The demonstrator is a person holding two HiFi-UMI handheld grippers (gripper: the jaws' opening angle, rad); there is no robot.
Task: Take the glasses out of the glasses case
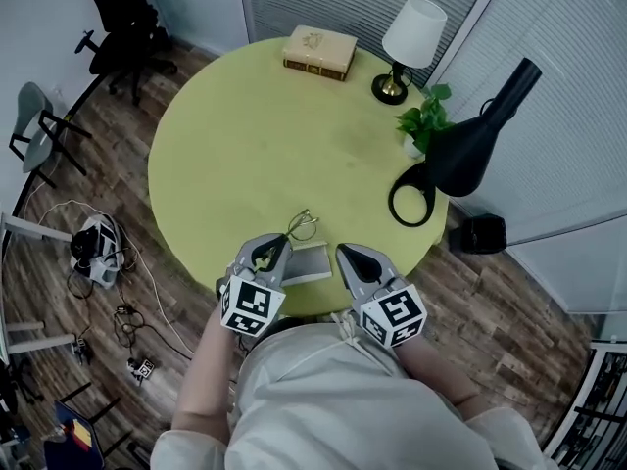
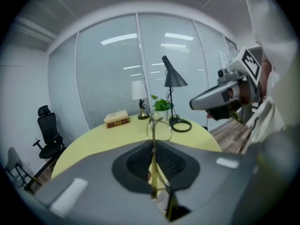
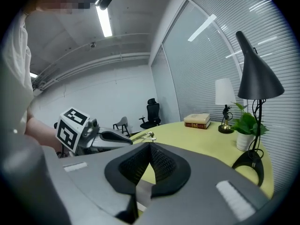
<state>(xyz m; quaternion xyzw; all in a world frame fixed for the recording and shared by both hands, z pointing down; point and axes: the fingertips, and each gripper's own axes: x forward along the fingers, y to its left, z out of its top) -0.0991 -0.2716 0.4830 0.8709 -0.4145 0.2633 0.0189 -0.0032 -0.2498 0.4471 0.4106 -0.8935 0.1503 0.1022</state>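
A: What does the lower left of the head view show?

B: The left gripper (image 1: 275, 248) sits over the near edge of the round yellow-green table (image 1: 245, 145). Its jaws are pressed together on the glasses (image 1: 302, 225). In the left gripper view the thin gold frame runs down the seam between the pads, and the lenses stick out beyond the tips.

A: And the glasses case?

B: The glasses case (image 1: 312, 262) is a grey rectangle lying flat on the table, just right of the left gripper and below the lenses. The glasses are outside it. Whether its lid is open or closed can't be made out.

A: Further right?

B: The right gripper (image 1: 345, 255) has its jaws together with nothing clamped between them. Its tip is just beside the case's right edge, but no view settles whether they touch.

A: And the far side of the table?

B: A book (image 1: 319, 52) lies at top centre, with a white-shaded lamp (image 1: 411, 42) to its right. Next comes a small potted plant (image 1: 423, 125), then a black lamp (image 1: 470, 145) at the right rim.
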